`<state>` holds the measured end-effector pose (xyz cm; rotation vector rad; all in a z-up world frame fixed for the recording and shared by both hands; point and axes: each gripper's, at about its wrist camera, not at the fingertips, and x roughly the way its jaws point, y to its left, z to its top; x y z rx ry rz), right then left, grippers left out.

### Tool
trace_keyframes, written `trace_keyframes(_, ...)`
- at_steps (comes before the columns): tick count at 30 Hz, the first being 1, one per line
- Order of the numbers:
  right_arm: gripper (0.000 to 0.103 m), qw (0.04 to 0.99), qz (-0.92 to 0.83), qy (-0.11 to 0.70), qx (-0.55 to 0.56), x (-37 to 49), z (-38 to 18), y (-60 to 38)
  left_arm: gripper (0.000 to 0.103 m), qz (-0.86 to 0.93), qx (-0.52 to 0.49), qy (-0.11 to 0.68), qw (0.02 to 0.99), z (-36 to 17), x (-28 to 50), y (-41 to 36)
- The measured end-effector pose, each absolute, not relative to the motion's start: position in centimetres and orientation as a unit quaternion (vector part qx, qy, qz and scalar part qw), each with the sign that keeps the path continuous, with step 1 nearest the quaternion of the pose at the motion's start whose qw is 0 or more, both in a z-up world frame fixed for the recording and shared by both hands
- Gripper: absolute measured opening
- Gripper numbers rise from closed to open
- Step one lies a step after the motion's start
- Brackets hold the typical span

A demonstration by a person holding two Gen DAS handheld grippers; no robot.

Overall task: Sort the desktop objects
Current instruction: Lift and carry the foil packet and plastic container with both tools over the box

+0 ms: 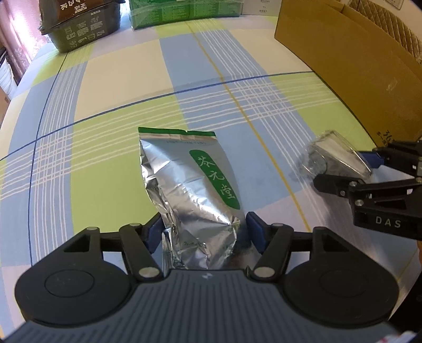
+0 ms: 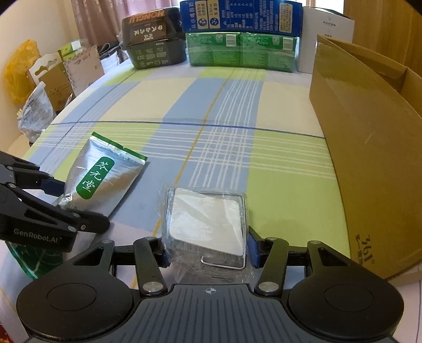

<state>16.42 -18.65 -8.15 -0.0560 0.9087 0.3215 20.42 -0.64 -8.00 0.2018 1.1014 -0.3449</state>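
**2 grippers, 2 packets, 1 checked tablecloth**

2 items are in play on the checked tablecloth [image 2: 224, 137] of blue, green and cream squares.

Left gripper [image 1: 203, 232]: jaws parted, blue pads standing either side of the lower end of the silver tea pouch [image 1: 192, 184]. The left pad sits against the crumpled foil; the right pad shows a sliver of gap, so the pouch lies between the jaws without a clear squeeze. The pouch lies flat on the cloth, green-edged top pointing away from the camera, green oval label with white characters facing up.

Right gripper [image 2: 207, 250]: closed on the clear plastic packet [image 2: 205, 227], blue pads pressing its 2 sides. Inside the wrap sits a white square card and a bent wire frame (contents beneath the card not legible). From the left wrist view the same packet [image 1: 335, 161] appears blurred, held in the right gripper [image 1: 350, 168] just above the cloth.

Positions: pouch to the left, clear packet to its right, near each other but apart. An open cardboard box [image 2: 369, 163] stands along the right edge of the table, close beside the right gripper.

Far edge of table: a dark carton [image 2: 154, 44], green wrapped packs [image 2: 240, 52] with a blue box [image 2: 241, 15] stacked on top, and a white box [image 2: 327, 34].
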Motion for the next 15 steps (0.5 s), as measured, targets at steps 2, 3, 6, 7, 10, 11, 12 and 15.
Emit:
trace_keyframes(2, 0.049, 0.887, 0.155, 0.434, -0.036, 16.4, -8.3, -18.3, 0.054, -0.166, 0.105, 0.518, 0.833, -8.0, 20.3, -1.0)
trace_keyframes(3, 0.049, 0.887, 0.155, 0.433, -0.037, 16.4, -8.3, -18.3, 0.053, -0.168, 0.108, 0.517, 0.832, -8.0, 20.3, -1.1)
trace_keyframes(6, 0.049, 0.889, 0.149, 0.432, -0.034, 16.2, -8.2, -18.3, 0.047, -0.170, 0.105, 0.515, 0.834, -7.7, 20.1, -1.0)
trace_keyframes(7, 0.049, 0.890, 0.146, 0.430, -0.034, 16.2, -8.1, -18.4, 0.044, -0.170, 0.102, 0.514, 0.835, -7.5, 20.1, -0.9)
trace_keyframes(10, 0.049, 0.894, 0.144, 0.422, -0.034, 15.8, -7.7, -18.6, 0.043, -0.171, 0.092, 0.508, 0.839, -6.9, 19.7, -0.8)
trace_keyframes(11, 0.049, 0.896, 0.144, 0.419, -0.034, 15.6, -7.5, -18.7, 0.043, -0.172, 0.093, 0.506, 0.840, -6.7, 19.6, -0.9)
trace_keyframes(12, 0.049, 0.897, 0.143, 0.417, -0.033, 15.4, -7.3, -18.7, 0.043, -0.173, 0.094, 0.504, 0.841, -6.6, 19.5, -1.0)
trace_keyframes(15, 0.049, 0.899, 0.143, 0.412, -0.025, 14.4, -6.4, -19.0, 0.043, -0.176, 0.091, 0.500, 0.843, -6.1, 18.7, -1.4)
